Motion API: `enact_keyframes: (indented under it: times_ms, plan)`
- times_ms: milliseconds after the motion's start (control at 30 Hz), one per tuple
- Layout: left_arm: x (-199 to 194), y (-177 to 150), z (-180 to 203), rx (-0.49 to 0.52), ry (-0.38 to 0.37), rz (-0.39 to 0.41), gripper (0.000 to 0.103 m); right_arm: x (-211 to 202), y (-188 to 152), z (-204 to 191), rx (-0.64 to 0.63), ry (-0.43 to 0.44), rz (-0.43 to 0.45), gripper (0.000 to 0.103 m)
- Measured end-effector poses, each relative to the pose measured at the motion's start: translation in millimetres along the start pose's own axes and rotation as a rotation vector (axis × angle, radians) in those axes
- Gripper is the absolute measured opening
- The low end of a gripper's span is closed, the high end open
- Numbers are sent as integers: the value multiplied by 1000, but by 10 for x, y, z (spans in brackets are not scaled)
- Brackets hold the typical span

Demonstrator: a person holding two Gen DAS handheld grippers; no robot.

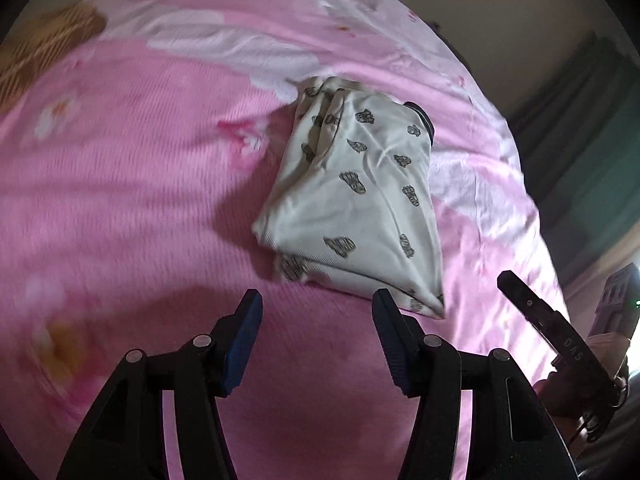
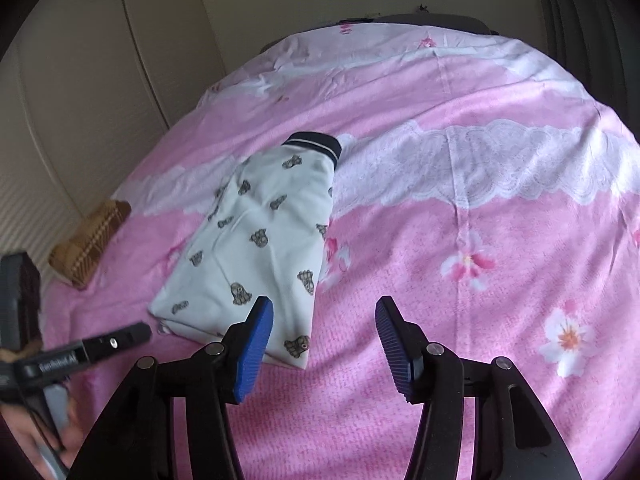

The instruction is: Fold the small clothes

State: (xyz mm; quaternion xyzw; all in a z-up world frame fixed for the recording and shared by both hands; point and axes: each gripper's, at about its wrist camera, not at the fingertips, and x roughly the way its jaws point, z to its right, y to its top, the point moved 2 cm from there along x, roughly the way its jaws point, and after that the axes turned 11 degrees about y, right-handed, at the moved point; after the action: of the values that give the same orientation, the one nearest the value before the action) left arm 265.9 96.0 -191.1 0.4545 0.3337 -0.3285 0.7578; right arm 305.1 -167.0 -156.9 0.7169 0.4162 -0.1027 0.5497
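A: Entry, left gripper (image 1: 316,312). Jaws stand about half apart, blue ribbed pads facing each other, only pink sheet showing in the gap. Nothing held.

B: Contact with the garment?

A: None visible. The folded garment (image 1: 352,196) lies on the bedsheet (image 1: 120,160) just beyond the tips. The right-hand pad's tip overlaps the garment's near corner in the left wrist view, but I cannot tell whether it touches the cloth or sits above it.

B: Right gripper?

A: Right gripper (image 2: 324,320) likewise about half open, empty. In its own view the left pad's tip overlaps the garment's (image 2: 260,240) near edge; touching or hovering, cannot tell. The other pad is over bare sheet (image 2: 480,320).

B: Garment condition?

A: White with small dark printed figures, folded into a long narrow packet, lying flat. A dark ribbed band with a pale stripe is at the far end. Some bunched layers along the far-left side in the left wrist view.

B: Anything else on the bed?

A: A brown patterned cushion (image 2: 92,240) at the far-left edge, well apart from the garment. Each camera catches the other gripper at the frame margin: the left one (image 2: 116,342) low left in the right view, one black finger of the right one (image 1: 532,312) at the right of the left view.
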Motion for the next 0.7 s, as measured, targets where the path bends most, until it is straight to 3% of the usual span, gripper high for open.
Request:
enact_keyframes:
  times_ms: [300, 467, 700]
  plan:
    - [213, -24, -61, -301, -73, 18, 58, 215, 401, 243, 29, 111, -22, 56]
    - [288, -52, -43, -436, -64, 72, 64, 651, 697, 433, 116, 259, -87, 60]
    - [403, -86, 50, -533, -17, 132, 70, 1245, 957, 686, 222, 362, -157, 60]
